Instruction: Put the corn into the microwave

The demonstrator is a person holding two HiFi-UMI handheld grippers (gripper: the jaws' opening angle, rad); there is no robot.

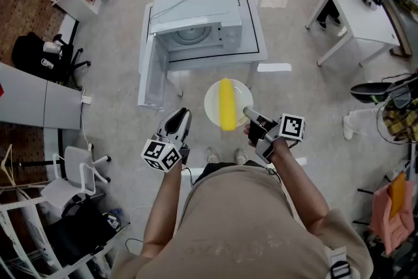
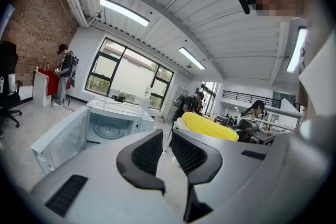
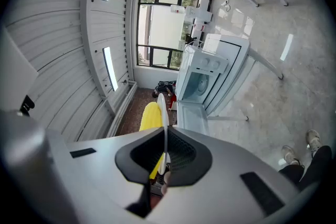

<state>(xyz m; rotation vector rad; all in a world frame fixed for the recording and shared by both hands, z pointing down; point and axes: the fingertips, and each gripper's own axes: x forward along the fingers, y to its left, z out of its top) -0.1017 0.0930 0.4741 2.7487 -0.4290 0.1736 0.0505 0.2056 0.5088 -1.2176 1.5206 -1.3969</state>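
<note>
The right gripper [image 1: 248, 113] clamps the plate [image 1: 210, 101] at its near edge, the corn [image 1: 226, 103] lying across its middle. The left gripper [image 1: 177, 121] has its jaws apart, empty. Keep the plate level going into the open microwave [image 1: 196, 29].

Interior, bright, even: ceiling strip lights [image 2: 125, 12] + daylight thru windows [image 2: 131, 78], glare patches on glossy floor [image 1: 273, 2], soft shadows, fisheye bend w/ dark corners in both gripper views, sharp overall.
</note>
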